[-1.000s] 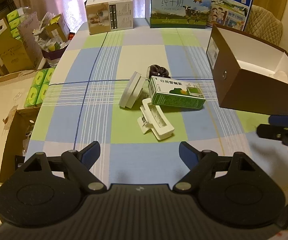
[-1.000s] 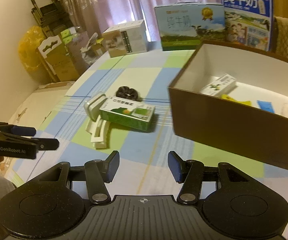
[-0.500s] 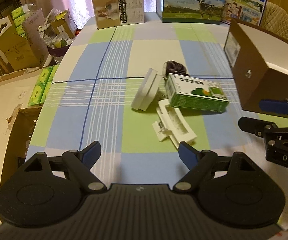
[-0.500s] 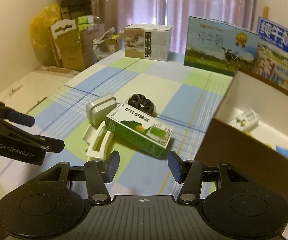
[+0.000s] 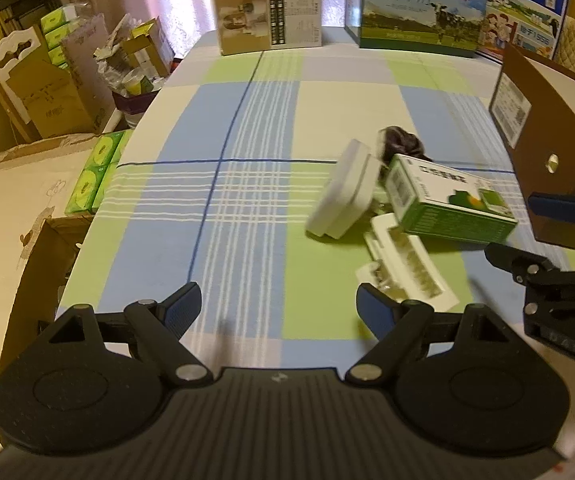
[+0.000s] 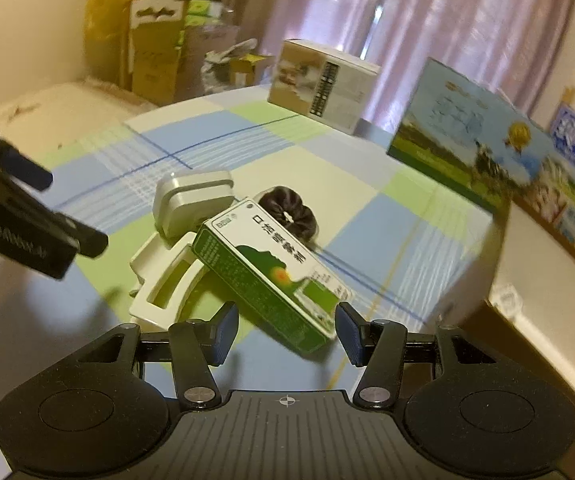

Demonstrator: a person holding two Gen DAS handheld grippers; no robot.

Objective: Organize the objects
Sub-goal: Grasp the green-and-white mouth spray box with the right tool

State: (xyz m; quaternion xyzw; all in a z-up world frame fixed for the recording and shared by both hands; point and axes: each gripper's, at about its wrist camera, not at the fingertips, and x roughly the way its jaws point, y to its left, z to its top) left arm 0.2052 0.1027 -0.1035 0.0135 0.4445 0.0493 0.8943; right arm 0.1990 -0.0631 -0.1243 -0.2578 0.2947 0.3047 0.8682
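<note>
A green and white carton lies on the checked tablecloth, leaning on a white plastic clip. Beside them are a white flat case and a dark hair scrunchie. My right gripper is open, with the carton's near end between its fingers. My left gripper is open and holds nothing, low over the cloth to the left of the clip, the case and the carton. The right gripper enters that view from the right.
The open brown box stands right of the pile, its wall close to my right fingers. A beige carton and milk cartons line the table's far edge. Cardboard and tissue packs sit off the left edge.
My right gripper has moved forward and down to the green carton, whose near end now sits between its fingers. The left gripper has moved forward and to the left.
</note>
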